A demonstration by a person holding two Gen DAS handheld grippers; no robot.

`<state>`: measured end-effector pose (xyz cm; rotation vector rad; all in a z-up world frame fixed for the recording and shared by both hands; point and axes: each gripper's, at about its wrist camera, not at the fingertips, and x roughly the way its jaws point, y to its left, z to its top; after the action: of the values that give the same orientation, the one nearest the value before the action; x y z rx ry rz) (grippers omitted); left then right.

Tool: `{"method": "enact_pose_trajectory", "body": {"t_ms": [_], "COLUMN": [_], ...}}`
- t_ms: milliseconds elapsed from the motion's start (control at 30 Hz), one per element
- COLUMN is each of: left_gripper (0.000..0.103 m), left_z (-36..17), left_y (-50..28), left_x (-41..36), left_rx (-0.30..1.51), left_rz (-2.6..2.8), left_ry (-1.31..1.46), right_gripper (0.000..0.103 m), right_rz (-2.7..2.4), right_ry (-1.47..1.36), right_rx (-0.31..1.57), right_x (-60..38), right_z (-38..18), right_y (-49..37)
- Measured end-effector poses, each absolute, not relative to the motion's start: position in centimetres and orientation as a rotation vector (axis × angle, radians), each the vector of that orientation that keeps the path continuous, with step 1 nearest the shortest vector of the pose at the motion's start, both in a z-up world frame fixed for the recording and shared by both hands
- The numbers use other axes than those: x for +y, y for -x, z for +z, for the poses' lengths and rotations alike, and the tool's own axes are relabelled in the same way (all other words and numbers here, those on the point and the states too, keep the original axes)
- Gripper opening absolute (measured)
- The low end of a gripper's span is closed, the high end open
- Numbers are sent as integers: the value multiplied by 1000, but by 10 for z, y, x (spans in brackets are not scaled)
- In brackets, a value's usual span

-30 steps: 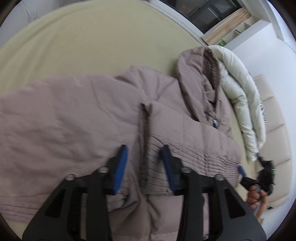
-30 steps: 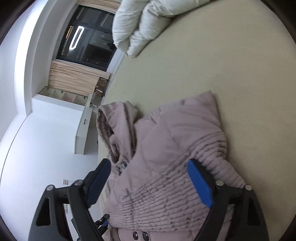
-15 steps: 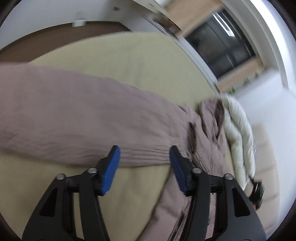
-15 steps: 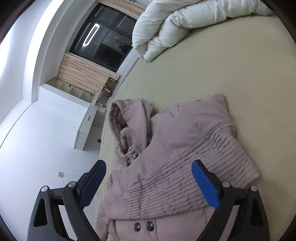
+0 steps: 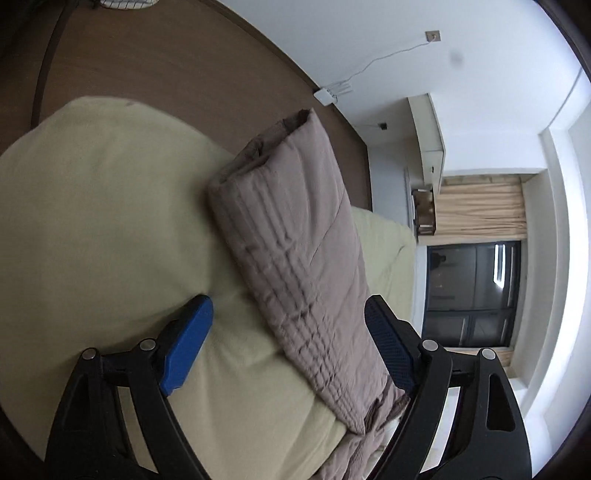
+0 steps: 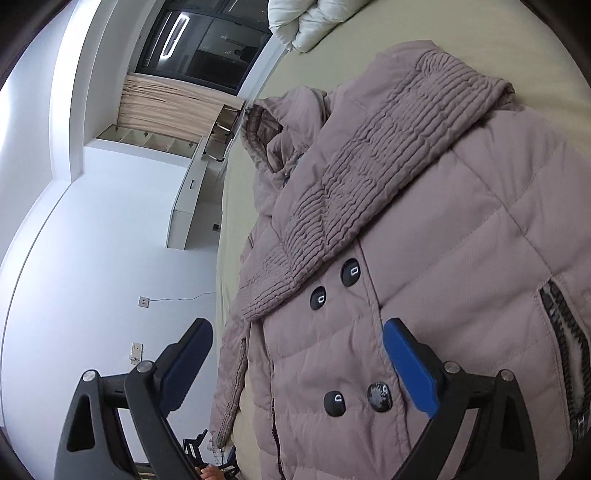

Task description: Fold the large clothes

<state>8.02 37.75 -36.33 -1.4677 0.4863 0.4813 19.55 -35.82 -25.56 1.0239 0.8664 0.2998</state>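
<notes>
A mauve padded coat [image 6: 461, 240] lies front up on the pale yellow bed [image 6: 461, 26], its hood [image 6: 266, 125] toward the window. One ribbed sleeve [image 6: 369, 166] is folded across the chest above the black buttons [image 6: 351, 271]. My right gripper [image 6: 299, 325] hovers open over the coat's front edge, holding nothing. In the left wrist view the other sleeve [image 5: 295, 240] stretches out over the bed [image 5: 92, 221] toward its edge. My left gripper [image 5: 288, 306] straddles that sleeve with its jaws opening; the blue pads [image 5: 188, 343] stand clear of the cloth.
A white duvet [image 6: 306, 22] is bunched at the bed's far end. Brown floor [image 5: 184, 55] lies beyond the bed's edge, with a dark window [image 5: 472, 291] and a white cabinet [image 6: 188, 199] along the wall. A person's hand [image 6: 210, 472] shows at the bottom edge.
The left gripper swung from the coat's body out to the stretched sleeve near the bed's edge, rolling and widening its jaws. The right gripper drew back along the coat to the buttons.
</notes>
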Motion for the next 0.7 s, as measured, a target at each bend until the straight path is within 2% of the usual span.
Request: {"method": "enact_pose_trajectory", "body": {"t_ms": [33,100,233,400,533,700], "left_gripper": [79,45,23,17,17,15], "left_z": [-361,-359,-345,-256,-195,-176], "left_y": [-83,-89,-92,-116,-162,-204], "left_x": [377,377,376,324,223,65], "left_rx": [478,485,507,514,544,568], "left_rz": [493,487,513,402,222,-3], "left_ry": [1460,1455,1413,1009,639,233], "right_gripper": [97,97,96,93,89,89], "right_rz": [301,302,302,292,273,273], "right_ry": [-1016,-1009,-977,-931,-956,-1001], "right_rx": [867,863,857,874,884,880], "right_x": [-356,-358,-362,-368,-378,-396], "right_z": [-253,-248,-241,-243,-255,-265], "right_y": [-195,-191,-181,-173,-168,-164]}}
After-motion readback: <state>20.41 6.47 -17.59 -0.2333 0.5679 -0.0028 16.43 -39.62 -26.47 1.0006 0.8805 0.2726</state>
